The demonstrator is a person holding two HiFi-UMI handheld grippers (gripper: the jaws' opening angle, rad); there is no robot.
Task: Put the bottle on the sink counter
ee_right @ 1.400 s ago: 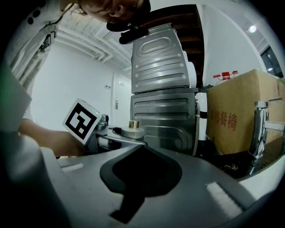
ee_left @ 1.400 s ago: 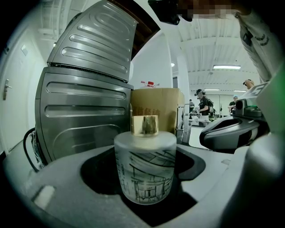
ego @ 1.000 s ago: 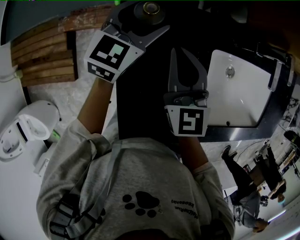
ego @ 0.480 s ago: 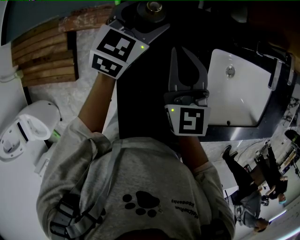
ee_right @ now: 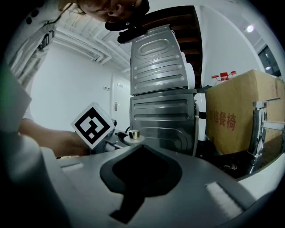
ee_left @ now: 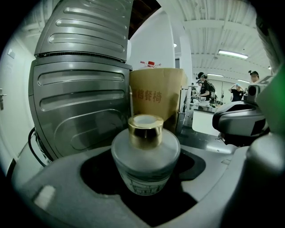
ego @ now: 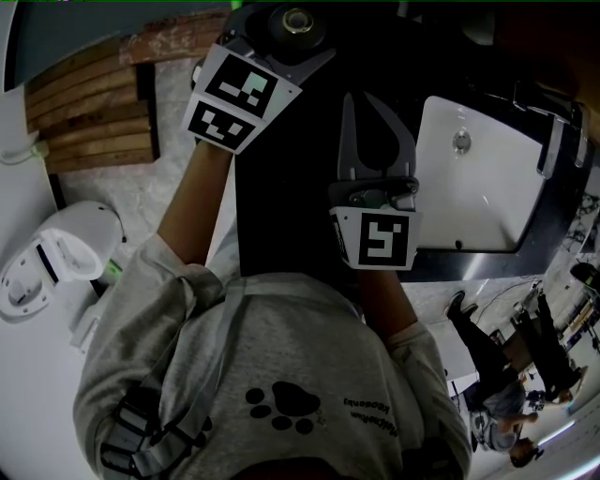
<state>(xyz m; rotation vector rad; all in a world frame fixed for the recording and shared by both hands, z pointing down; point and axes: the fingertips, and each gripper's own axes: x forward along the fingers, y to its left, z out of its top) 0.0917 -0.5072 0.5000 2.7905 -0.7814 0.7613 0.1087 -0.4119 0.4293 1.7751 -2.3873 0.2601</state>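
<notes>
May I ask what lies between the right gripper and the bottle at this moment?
Nothing stands there: the head view shows only bare dark surface between the right gripper and the bottle.

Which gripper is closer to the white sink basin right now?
Right. The right gripper is just left of the white rectangular sink basin; the left gripper, holding the frosted gold-capped glass bottle, is farther left, beyond it.

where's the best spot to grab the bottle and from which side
Grip the bottle on its wide frosted body below the shoulder, coming in level from the side. It stands upright and round, so two jaws cup it there, as the left gripper does. The gold cap is narrower, likely a poorer hold.
</notes>
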